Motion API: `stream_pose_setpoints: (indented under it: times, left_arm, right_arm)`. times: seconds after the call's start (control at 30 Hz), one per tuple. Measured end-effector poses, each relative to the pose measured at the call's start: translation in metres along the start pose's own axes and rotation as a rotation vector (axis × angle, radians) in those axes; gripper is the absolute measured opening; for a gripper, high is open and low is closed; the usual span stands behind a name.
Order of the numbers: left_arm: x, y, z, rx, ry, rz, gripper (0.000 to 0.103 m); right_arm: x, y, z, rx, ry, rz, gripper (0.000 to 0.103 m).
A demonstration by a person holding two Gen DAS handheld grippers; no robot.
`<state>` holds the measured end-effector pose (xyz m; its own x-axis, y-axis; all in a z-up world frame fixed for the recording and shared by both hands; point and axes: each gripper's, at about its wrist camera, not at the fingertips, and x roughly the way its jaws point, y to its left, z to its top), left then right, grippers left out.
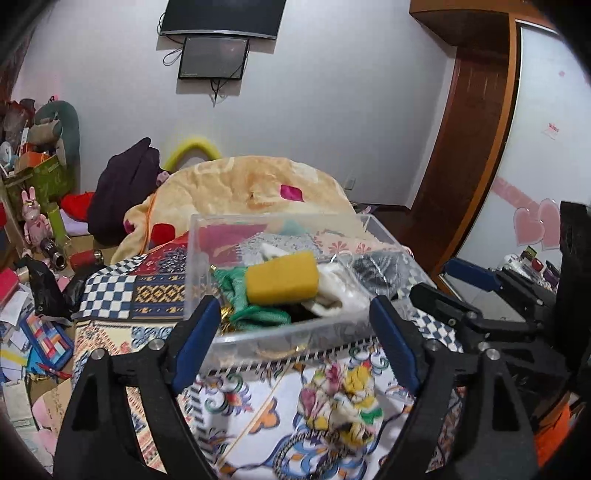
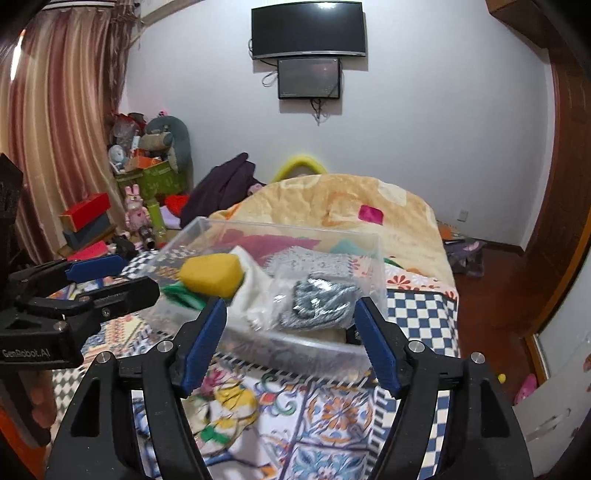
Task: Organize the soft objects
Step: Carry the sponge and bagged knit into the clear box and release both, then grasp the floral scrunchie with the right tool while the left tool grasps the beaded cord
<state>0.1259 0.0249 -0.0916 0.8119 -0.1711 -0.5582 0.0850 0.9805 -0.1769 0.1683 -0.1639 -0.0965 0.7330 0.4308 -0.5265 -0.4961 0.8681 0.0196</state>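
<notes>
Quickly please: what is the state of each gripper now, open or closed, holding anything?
Left gripper: open, holding nothing.
Right gripper: open, holding nothing.

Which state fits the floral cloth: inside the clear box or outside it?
Outside. The floral cloth lies bunched on the patterned bedspread, in front of the clear box.

A bedroom with much clutter on one side

On the white wall hung a dark television [image 2: 308,29] and a smaller screen [image 2: 308,78] just below it. A striped curtain [image 2: 55,122] covered the left side. A green box [image 2: 162,181] stood near the corner, with a grey plush toy [image 2: 173,138] above it and a pink rabbit figure [image 2: 135,210] in front. A red box [image 2: 86,210] lay near the curtain. A brown wooden door frame [image 1: 476,122] stood on the right.
</notes>
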Motion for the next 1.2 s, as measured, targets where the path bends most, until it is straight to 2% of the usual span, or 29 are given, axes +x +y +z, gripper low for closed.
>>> stream_pose_setpoints:
  times: [0.23, 0.43, 0.63, 0.73, 0.9, 1.0, 1.1, 1.13, 1.2]
  left_arm:
    - [-0.004, 0.008, -0.036, 0.010, 0.088, 0.022, 0.084]
    - [0.003, 0.015, -0.078, 0.005, 0.189, 0.047, 0.084]
    - [0.006, 0.028, -0.103, -0.056, 0.238, 0.056, 0.084]
    - [0.008, 0.030, -0.108, -0.062, 0.242, 0.061, 0.076]
    - [0.008, 0.020, -0.111, -0.020, 0.244, 0.071, 0.053]
    - [0.010, 0.017, -0.112, 0.006, 0.237, 0.096, 0.045]
    - [0.010, 0.017, -0.113, 0.009, 0.225, 0.119, 0.037]
    - [0.011, 0.017, -0.113, 0.011, 0.221, 0.126, 0.035]
    - [0.011, 0.019, -0.112, 0.016, 0.214, 0.143, 0.026]
  right_arm:
    - [0.003, 0.019, -0.017, -0.025, 0.033, 0.032, 0.075]
    - [0.029, 0.031, -0.043, -0.002, 0.141, 0.087, 0.075]
    - [0.049, 0.042, -0.057, 0.003, 0.222, 0.134, 0.075]
    - [0.056, 0.047, -0.062, 0.004, 0.252, 0.158, 0.075]
    - [0.064, 0.044, -0.073, 0.014, 0.286, 0.129, 0.075]
    - [0.060, 0.035, -0.074, 0.035, 0.279, 0.125, 0.071]
    - [0.056, 0.029, -0.075, 0.015, 0.270, 0.092, 0.055]
    - [0.054, 0.028, -0.076, 0.011, 0.267, 0.086, 0.052]
    - [0.051, 0.024, -0.077, 0.005, 0.258, 0.067, 0.040]
